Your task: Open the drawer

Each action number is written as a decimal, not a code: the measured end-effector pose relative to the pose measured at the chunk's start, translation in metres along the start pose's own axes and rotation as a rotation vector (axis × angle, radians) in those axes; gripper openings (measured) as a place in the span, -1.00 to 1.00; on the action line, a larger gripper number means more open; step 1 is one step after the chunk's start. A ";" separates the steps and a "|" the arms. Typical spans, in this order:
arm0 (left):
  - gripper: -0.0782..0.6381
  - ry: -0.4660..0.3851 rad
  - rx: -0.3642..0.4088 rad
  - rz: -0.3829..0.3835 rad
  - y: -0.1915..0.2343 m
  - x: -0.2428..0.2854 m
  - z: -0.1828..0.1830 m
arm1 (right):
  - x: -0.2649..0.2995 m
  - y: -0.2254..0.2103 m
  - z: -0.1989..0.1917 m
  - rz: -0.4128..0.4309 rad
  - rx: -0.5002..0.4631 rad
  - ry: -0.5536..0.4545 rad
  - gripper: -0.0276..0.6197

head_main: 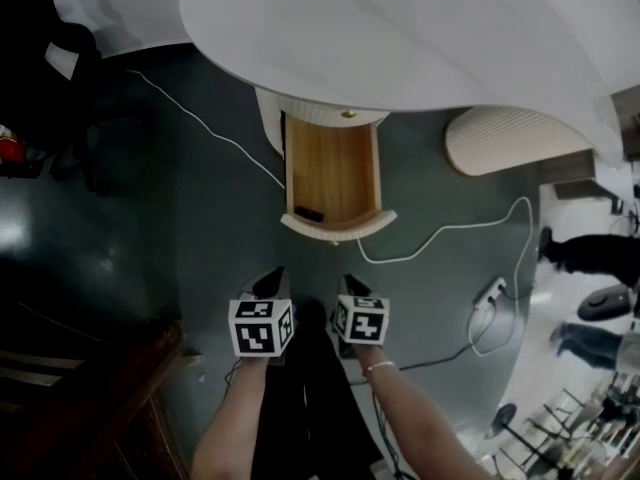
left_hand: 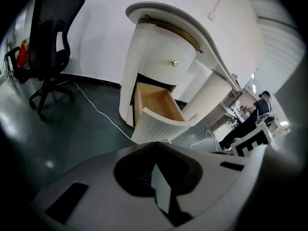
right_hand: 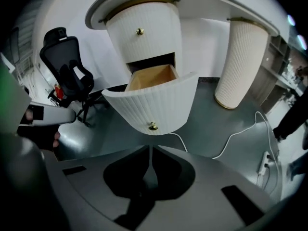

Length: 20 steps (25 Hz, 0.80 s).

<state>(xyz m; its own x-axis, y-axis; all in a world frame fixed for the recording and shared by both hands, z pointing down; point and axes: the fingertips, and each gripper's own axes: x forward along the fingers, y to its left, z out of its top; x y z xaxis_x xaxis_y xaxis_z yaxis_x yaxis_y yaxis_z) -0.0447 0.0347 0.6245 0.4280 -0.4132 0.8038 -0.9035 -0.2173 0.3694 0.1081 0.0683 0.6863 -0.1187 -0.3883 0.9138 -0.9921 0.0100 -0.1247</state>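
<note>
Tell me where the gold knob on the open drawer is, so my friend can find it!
Look under the big white desk for the round ribbed cabinet. Its lower drawer is pulled out, showing a wooden inside. The knob sits low in the middle of that drawer's curved front; the other gold knob is higher up, on the closed front above.
</note>
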 end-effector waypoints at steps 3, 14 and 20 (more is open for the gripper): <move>-0.77 0.003 -0.004 0.004 -0.003 -0.006 -0.002 | -0.014 0.005 0.001 0.028 0.037 -0.010 -0.86; -0.77 0.004 0.001 0.018 -0.020 -0.030 0.002 | -0.062 -0.002 0.009 0.057 0.060 -0.029 -0.90; -0.77 0.008 0.008 0.028 -0.022 -0.048 0.006 | -0.085 0.003 0.019 0.082 0.049 -0.046 -0.90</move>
<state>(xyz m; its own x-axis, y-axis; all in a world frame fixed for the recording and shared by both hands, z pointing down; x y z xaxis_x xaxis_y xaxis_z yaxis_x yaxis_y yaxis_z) -0.0456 0.0542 0.5747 0.4023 -0.4126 0.8173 -0.9150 -0.2124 0.3431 0.1164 0.0840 0.6006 -0.1967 -0.4296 0.8813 -0.9759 -0.0010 -0.2183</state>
